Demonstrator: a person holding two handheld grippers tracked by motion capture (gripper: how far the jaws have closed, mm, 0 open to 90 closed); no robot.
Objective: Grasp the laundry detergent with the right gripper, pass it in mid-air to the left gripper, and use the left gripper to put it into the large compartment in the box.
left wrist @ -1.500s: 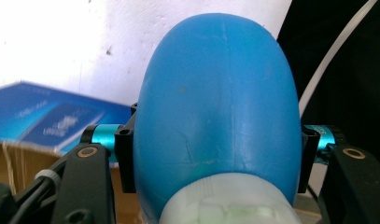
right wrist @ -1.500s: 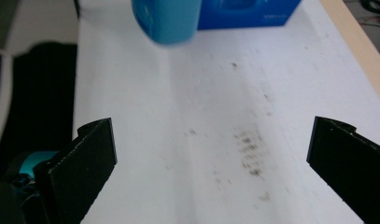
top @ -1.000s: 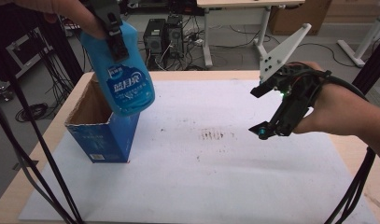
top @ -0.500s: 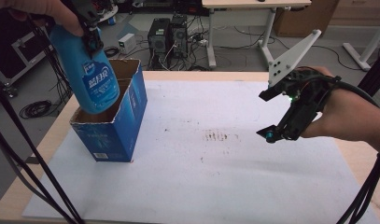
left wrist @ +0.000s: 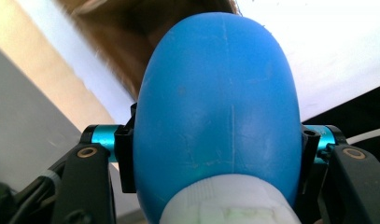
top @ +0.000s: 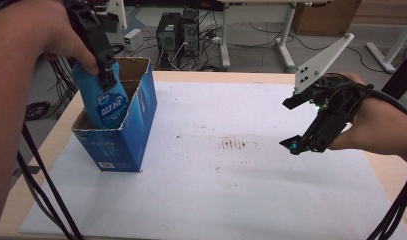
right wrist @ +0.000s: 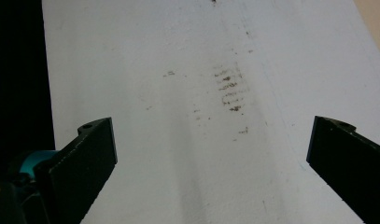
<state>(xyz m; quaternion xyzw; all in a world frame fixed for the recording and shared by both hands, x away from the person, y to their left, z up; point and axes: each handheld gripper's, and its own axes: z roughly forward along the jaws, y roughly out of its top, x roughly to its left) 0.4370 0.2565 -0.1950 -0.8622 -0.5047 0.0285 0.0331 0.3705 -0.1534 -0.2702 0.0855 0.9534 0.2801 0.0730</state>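
Observation:
A blue plastic bottle (top: 107, 102) with a white label stands partly lowered into an open blue cardboard box (top: 122, 142) at the table's left. My left gripper (top: 103, 62) is shut on the bottle's upper part. In the left gripper view both black jaws press the sides of the blue bottle (left wrist: 215, 107), with the box's brown inside (left wrist: 127, 42) beyond it. At the right, my right gripper (top: 291, 124) hovers above the white sheet, held in a hand, its jaws wide apart. Nothing lies between the right gripper (right wrist: 211, 154) jaws, only stained paper.
A white paper sheet (top: 231, 200) covers the wooden table (top: 56, 135) and carries a brown smudge (top: 233, 145) near the middle. Computer towers (top: 181, 30), cables and desk legs stand on the floor beyond the far edge. Black cables (top: 41, 185) hang at the front left.
My left gripper has come down and moved left with the bottle, so the bottle's base is now inside the box instead of above it. The right gripper has hardly moved.

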